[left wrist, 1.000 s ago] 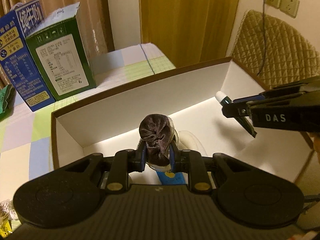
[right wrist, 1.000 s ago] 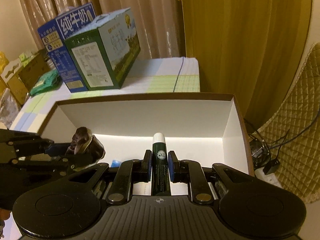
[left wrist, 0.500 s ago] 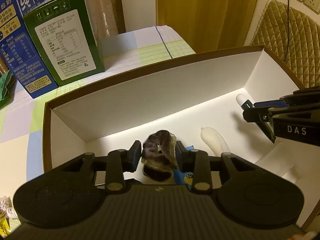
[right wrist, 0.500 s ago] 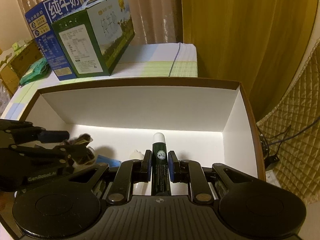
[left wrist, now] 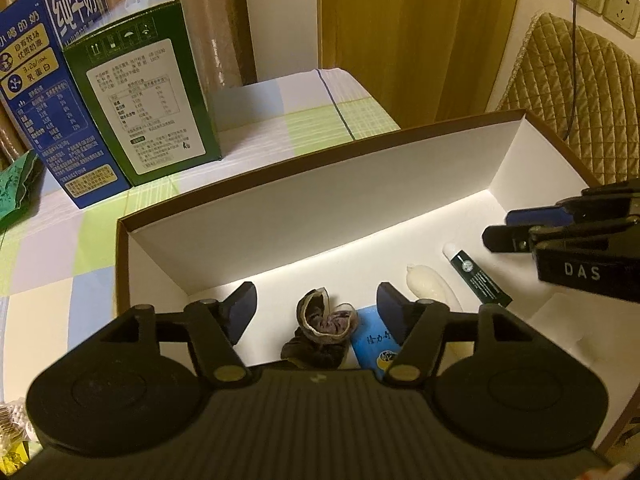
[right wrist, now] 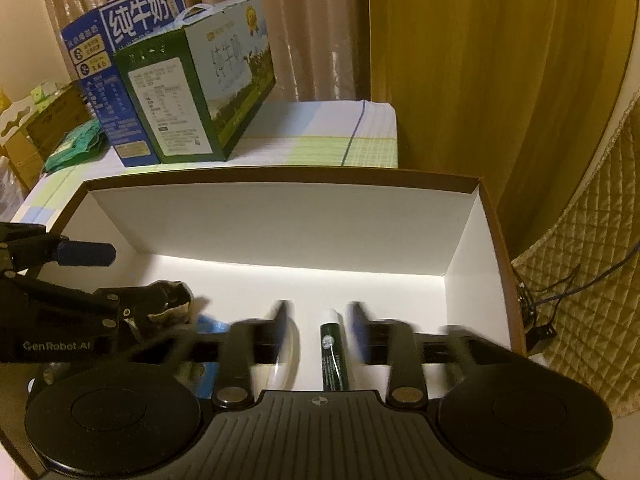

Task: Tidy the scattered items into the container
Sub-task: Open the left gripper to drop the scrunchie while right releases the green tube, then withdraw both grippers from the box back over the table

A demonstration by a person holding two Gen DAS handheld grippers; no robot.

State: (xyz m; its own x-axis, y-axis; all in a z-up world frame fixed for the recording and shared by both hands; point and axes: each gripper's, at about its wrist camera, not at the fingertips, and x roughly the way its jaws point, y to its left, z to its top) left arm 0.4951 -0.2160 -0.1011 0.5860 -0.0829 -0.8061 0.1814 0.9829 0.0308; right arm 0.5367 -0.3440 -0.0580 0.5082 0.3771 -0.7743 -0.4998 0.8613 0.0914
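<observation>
the left gripper (left wrist: 317,307) has its two fingers wide apart, and holds nothing. the crumpled dark brown cloth scrunchie (left wrist: 323,330) lies right under it on the floor of the big white cardboard box with brown edges (left wrist: 280,216), near the front wall. the right gripper (right wrist: 316,320) is wide too, though its fingers look blurry. the dark green tube with a white cap (right wrist: 331,350) lies flat between them on the box floor, closer to the right wall. a small white soft lump (left wrist: 430,290) and a blue packet (left wrist: 374,338) rest between the scrunchie and the tube. i think both things were let go here so they stay inside the box. next the grippers can lift out for more.
</observation>
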